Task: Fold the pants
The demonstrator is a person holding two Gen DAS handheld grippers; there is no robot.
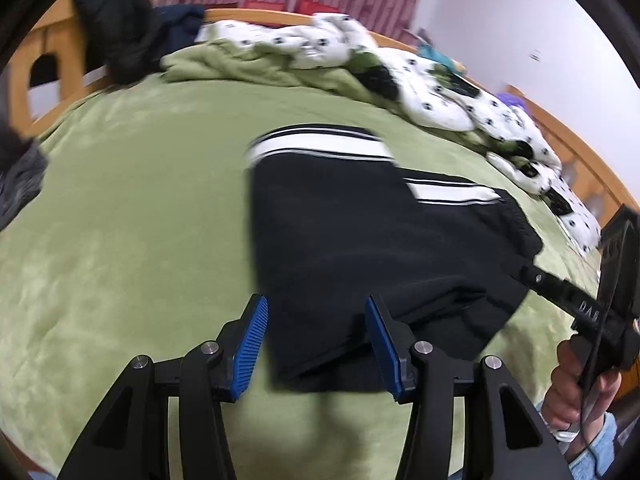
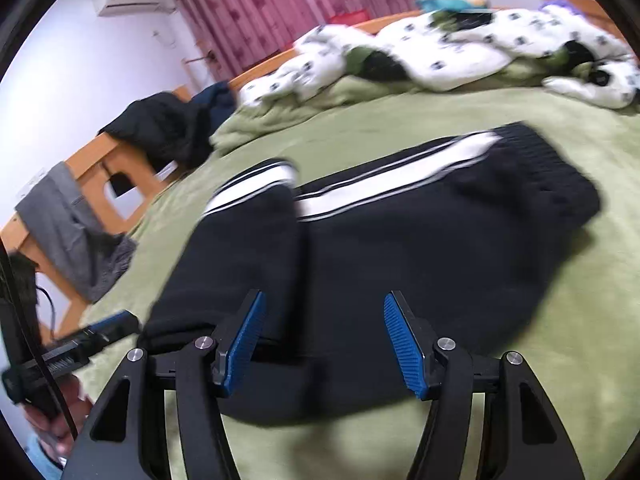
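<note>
Black pants (image 1: 360, 248) with white side stripes lie folded over on the green blanket (image 1: 132, 216). They also show in the right wrist view (image 2: 400, 248). My left gripper (image 1: 316, 344) is open, its blue pads (image 1: 250, 352) astride the pants' near left edge, holding nothing. My right gripper (image 2: 324, 340) is open above the pants' near edge, empty. The right gripper also shows at the right of the left wrist view (image 1: 560, 292), its tips by the pants' right edge. The left gripper shows at the left of the right wrist view (image 2: 100, 332).
A white patterned quilt (image 1: 432, 80) is bunched along the bed's far side. Dark clothes (image 1: 120, 32) hang over the wooden bed frame (image 1: 44, 80). A grey garment (image 2: 72, 232) drapes over the frame at the left. Pink curtains (image 2: 280, 4) hang behind.
</note>
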